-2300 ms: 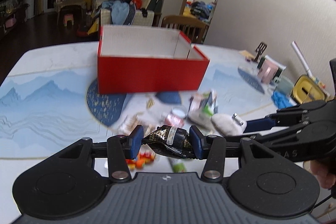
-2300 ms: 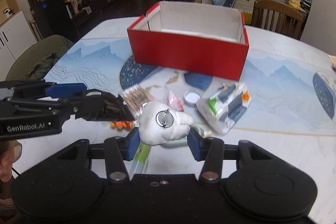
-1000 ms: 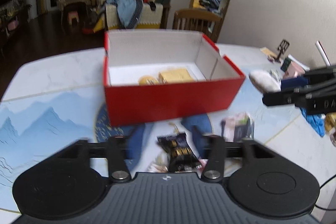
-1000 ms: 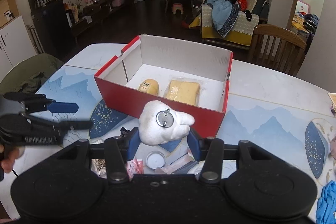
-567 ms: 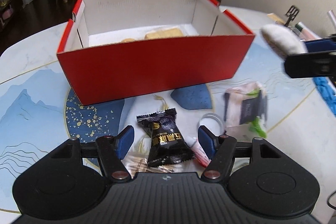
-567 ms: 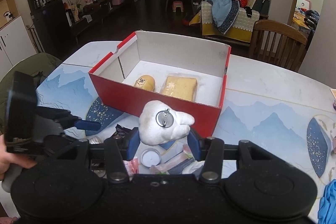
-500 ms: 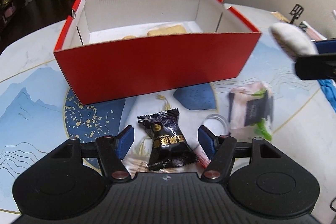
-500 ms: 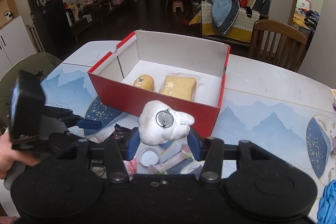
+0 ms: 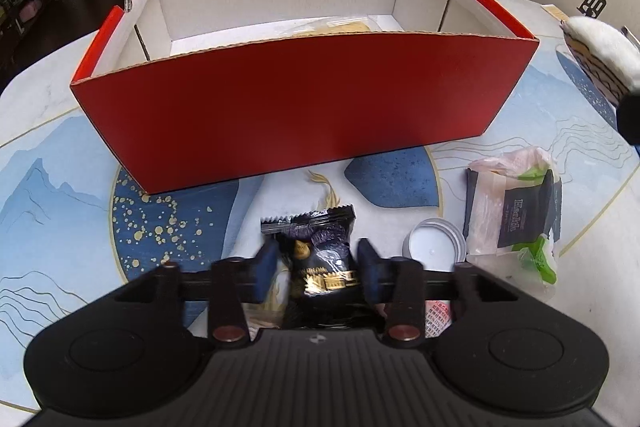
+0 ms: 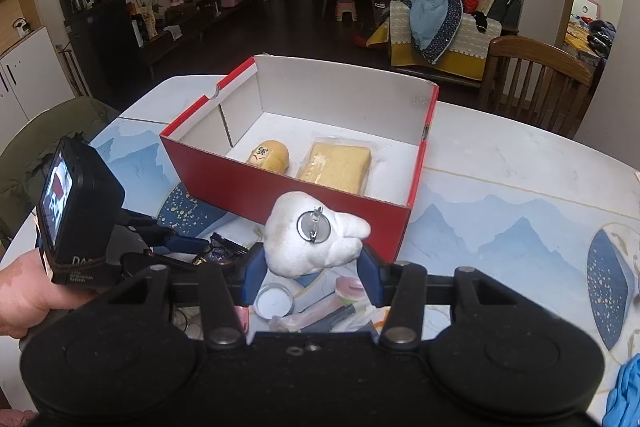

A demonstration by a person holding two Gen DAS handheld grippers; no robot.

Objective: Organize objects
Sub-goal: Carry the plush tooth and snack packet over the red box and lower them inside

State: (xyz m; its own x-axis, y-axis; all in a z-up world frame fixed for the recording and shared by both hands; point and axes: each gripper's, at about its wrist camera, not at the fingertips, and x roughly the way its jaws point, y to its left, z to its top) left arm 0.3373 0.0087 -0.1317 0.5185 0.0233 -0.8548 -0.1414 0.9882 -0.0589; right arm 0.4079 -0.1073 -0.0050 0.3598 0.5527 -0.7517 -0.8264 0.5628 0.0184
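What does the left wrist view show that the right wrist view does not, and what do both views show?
Only the left wrist view shows the left hand-held gripper from behind, its jaws closing around the black snack packet on the table, and the clear bag with green items.

Only the right wrist view shows the box's inside: a round yellow bun and a wrapped yellow cake. It also shows a hand holding the left tool.

Both show the red box, the white plush toy in the right hand-held gripper, and the small round lid.
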